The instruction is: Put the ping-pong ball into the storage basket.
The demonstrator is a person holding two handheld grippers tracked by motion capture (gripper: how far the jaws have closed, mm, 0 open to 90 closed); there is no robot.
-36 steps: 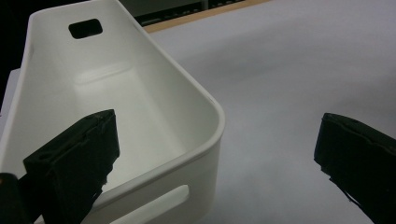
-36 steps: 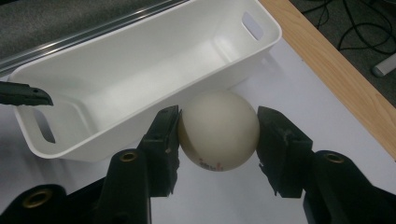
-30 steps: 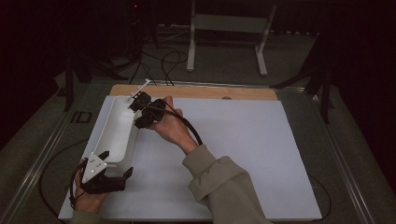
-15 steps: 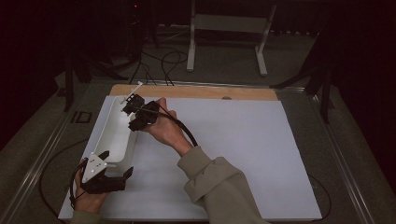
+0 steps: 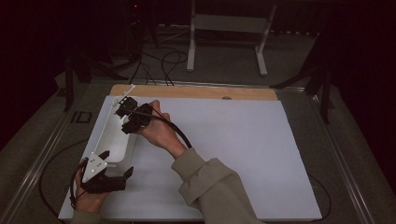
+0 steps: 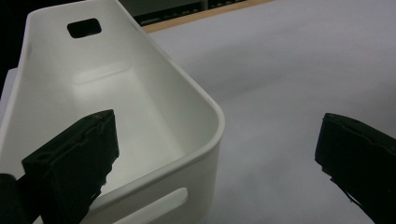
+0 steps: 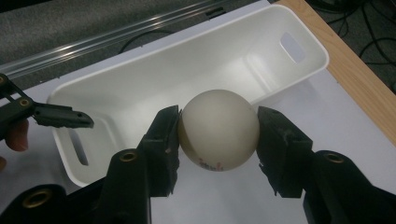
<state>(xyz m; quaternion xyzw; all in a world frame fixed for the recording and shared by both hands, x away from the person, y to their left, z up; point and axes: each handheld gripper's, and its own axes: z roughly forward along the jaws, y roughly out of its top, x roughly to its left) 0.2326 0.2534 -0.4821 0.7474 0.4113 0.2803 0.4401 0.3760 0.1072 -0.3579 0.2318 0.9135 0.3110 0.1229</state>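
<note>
A long white bin lies on the left side of the white mat. In the right gripper view a white ball with small red marks sits squeezed between the black pads, and my right gripper is shut on it. It hovers by the bin's right rim, near the far end. From above, the right gripper is over the bin's far end. My left gripper stands open at the bin's near end. Its own view has the left gripper straddling the bin's corner without pressing it.
A wooden strip runs along the mat's far edge. Metal rails frame the table. The right gripper's black cable loops over the forearm. Cables and a white stand are on the dark floor behind.
The right hand has carried the ball a little to the left, farther over the bin. The left gripper has stayed where it was.
</note>
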